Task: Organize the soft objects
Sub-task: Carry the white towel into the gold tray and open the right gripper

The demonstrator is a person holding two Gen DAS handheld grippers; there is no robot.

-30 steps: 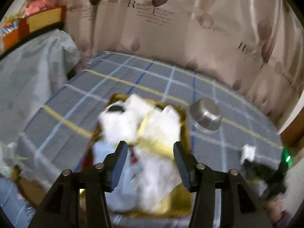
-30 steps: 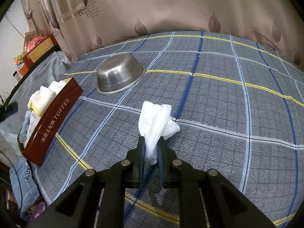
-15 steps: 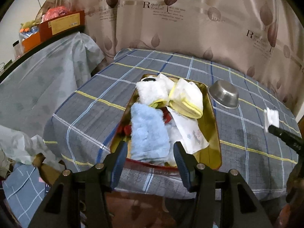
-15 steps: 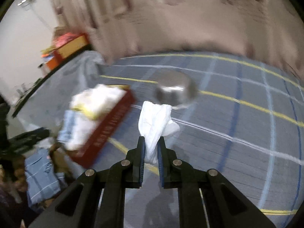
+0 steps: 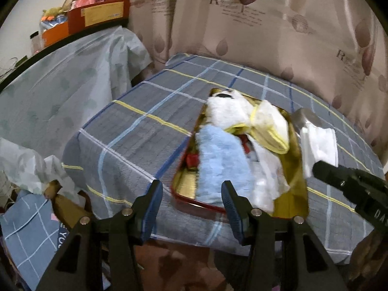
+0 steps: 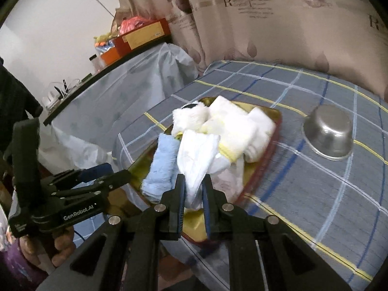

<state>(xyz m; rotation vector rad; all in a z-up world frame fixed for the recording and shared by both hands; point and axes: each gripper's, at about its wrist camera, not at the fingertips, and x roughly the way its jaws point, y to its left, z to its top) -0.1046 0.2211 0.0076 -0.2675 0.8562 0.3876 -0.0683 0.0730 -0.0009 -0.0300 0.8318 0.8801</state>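
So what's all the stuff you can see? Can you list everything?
Tin tray: one, red outside, gold inside, on the bed.
Blue towel: one, light blue, in the tray.
White and yellow-edged cloths: several, piled in the tray.
White cloth: one, held over the tray.
Steel bowl: one, silver, upside down beside the tray.
Bedcover: one, grey-blue checked.
Curtain: beige, behind the bed.
Left gripper: black, open, empty.
Right gripper: black, shut on the white cloth.

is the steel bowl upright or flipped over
Flipped over: the steel bowl rests rim-down on the checked cloth, its base facing up.
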